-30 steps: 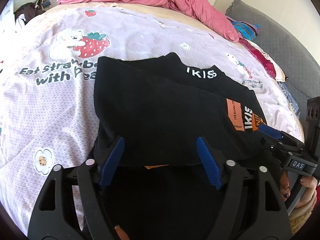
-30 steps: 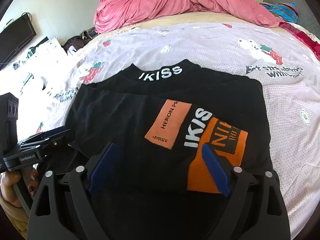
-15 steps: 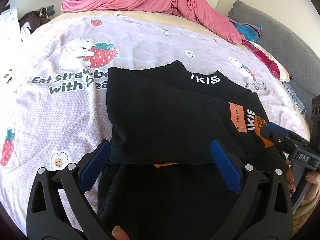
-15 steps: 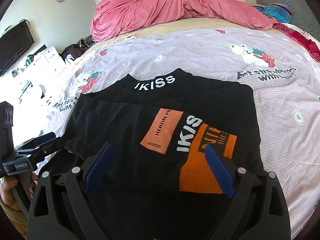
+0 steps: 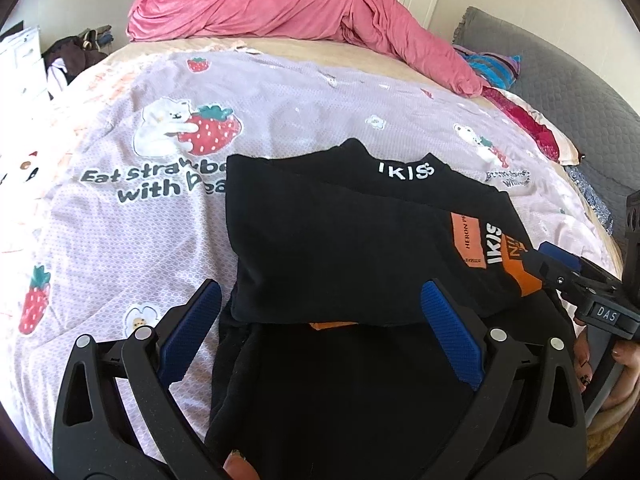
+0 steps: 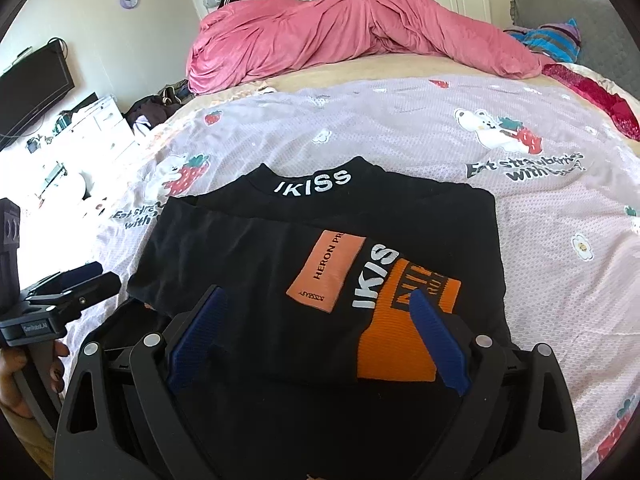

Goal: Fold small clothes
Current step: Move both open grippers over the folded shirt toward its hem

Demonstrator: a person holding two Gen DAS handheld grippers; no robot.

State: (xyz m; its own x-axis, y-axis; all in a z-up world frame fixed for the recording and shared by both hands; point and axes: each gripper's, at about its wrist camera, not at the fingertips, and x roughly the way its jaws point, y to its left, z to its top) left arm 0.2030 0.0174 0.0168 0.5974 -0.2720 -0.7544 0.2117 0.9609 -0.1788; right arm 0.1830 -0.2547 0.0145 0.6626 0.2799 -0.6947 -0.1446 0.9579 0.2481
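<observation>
Folded black top (image 5: 340,240) lies on bedspread (image 5: 120,240), both grippers' jaws apart

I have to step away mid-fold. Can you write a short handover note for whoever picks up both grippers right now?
Left gripper: open, holding nothing; its jaws have just been opening, above the near edge of the fold.
Right gripper: open, holding nothing, over the orange cuff.
Black top: on the strawberry bedspread, collar at the far end.
Done: sleeves folded in.
Left: the near part hangs unfolded toward you; probably bring it up, then flatten.

Matt black cloth garment (image 5: 340,248) on dimpled quilted bedspread (image 5: 280,104)
</observation>
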